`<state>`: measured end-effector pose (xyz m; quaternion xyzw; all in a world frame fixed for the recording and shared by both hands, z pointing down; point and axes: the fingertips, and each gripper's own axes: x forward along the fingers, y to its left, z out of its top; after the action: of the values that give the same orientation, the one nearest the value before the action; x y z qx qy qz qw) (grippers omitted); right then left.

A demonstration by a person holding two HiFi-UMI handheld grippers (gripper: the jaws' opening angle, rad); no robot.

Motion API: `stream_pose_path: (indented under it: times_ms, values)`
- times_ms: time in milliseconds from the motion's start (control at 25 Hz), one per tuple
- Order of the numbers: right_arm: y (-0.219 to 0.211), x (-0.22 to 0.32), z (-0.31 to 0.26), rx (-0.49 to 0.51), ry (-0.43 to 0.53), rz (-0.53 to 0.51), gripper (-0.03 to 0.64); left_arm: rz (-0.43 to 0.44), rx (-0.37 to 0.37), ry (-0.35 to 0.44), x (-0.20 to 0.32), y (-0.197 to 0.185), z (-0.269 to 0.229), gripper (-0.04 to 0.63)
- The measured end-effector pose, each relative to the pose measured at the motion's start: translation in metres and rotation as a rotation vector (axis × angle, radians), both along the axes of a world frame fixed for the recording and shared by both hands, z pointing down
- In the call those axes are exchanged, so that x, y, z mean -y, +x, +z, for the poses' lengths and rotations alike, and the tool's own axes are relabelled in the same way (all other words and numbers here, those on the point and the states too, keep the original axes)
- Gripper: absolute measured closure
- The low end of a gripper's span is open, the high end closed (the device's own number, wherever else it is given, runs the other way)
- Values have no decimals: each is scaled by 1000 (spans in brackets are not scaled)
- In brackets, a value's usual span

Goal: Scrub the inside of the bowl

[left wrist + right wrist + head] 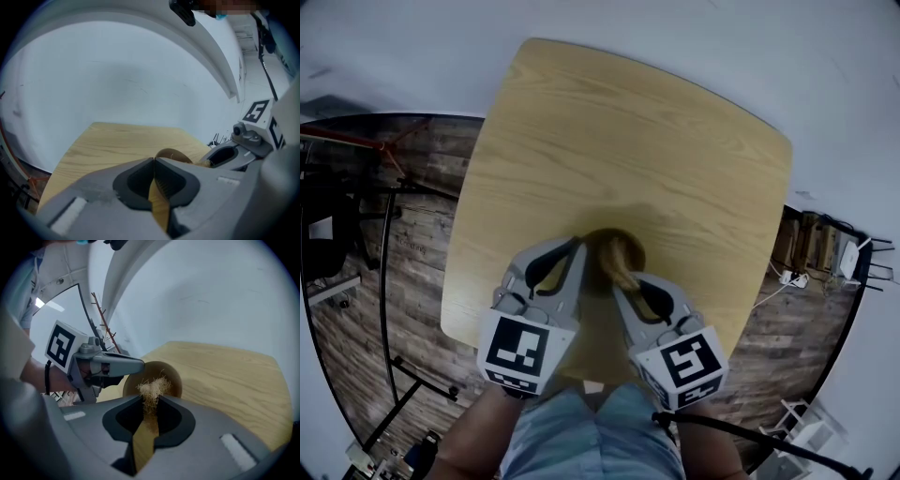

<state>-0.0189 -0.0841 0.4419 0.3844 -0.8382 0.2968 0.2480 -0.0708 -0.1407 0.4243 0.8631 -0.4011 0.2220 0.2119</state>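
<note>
A small brown wooden bowl (607, 246) (169, 376) (176, 154) sits near the front edge of a light wooden table (656, 141). My left gripper (578, 244) (153, 160) (140, 365) is at the bowl's left rim, its jaws shut on that rim. From the right, my right gripper (624, 286) (151, 399) is shut on a tuft of pale straw-like scrubber fibres (152, 387) (622, 267). The tuft sticks out past the fingertips and reaches over the bowl's rim into its inside. Both grippers hide the bowl's near side in the head view.
The table top (225, 376) beyond the bowl is bare wood, with a white wall behind it. Dark plank floor (412, 244) lies on both sides, with black stand legs (389, 309) at left and cables and white furniture (811, 427) at right. Denim-clad knees (600, 436) are below the grippers.
</note>
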Motion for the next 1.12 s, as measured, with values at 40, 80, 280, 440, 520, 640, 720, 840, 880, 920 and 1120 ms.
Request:
stream_pose_path:
  times_ms: [40,80,280,440,520,640,720,840,880,920,1120]
  values:
    - [-3,-3,2,16,-16,-1,560,4,3,6,1,0,1,568]
    - [-5,-6,2,34,-32,-2,560,2,2,5,2,0,1,568]
    - [-22,-20,-3,121,-63,-15,560,20,19,18,3,-2,3,568]
    - [-27,-28,-15,188,-62,-22,560,25,42,18,4,-6,8,566]
    - [-26,-30,-23,212,-54,-17,560,12,41,12,5,-8,7,566]
    - [-23,-32,-32,227,-42,-12,560,-2,39,-3,2,-10,12,566]
    - [-20,-30,-38,232,-27,-5,560,-9,43,-11,1,-13,14,565]
    - [-13,-25,-47,224,8,5,560,-15,49,-11,1,-13,13,565]
    - [-11,-23,-48,219,18,8,560,-15,52,-10,1,-11,13,565]
    - [-9,-20,-49,211,26,11,560,-14,54,-11,1,-10,12,565]
    - [0,-3,-47,163,51,35,559,-11,59,-19,6,-3,8,565]
